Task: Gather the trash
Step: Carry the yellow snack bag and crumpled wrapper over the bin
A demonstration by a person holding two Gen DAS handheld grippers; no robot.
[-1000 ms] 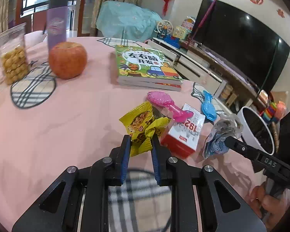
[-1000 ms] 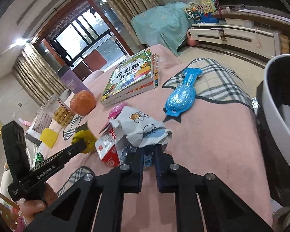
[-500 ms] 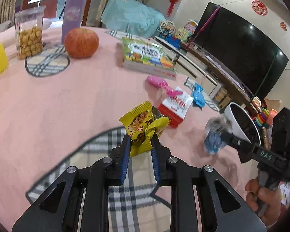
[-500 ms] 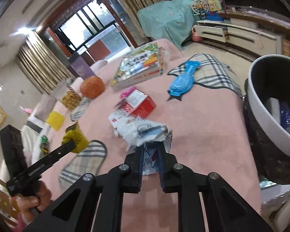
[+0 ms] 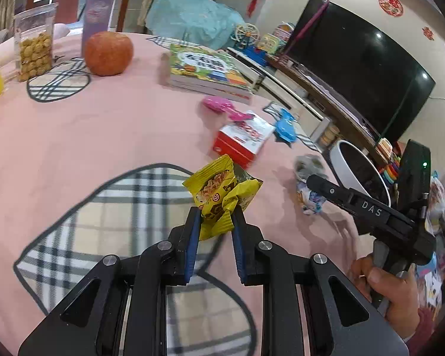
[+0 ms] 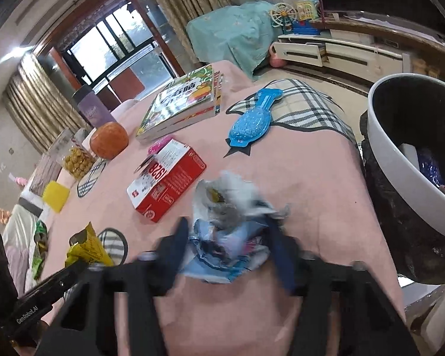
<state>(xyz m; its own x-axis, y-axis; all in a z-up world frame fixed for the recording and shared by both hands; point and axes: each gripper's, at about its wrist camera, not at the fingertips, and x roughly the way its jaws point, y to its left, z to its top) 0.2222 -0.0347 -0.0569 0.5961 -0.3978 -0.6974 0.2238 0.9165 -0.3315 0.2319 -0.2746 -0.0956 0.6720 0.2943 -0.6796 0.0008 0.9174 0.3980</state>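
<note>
Left tool clamps yellow wrapper; crumpled bag lies between parted right tool (blurred).

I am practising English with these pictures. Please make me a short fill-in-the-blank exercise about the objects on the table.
1. The left gripper is shut on a crumpled ____ wrapper.
2. The red box lies on the ____ tablecloth.
3. The blue brush lies beside the stack of ____.
4. The bin has a ____ rim.

Missing words: yellow; pink; books; white
</note>
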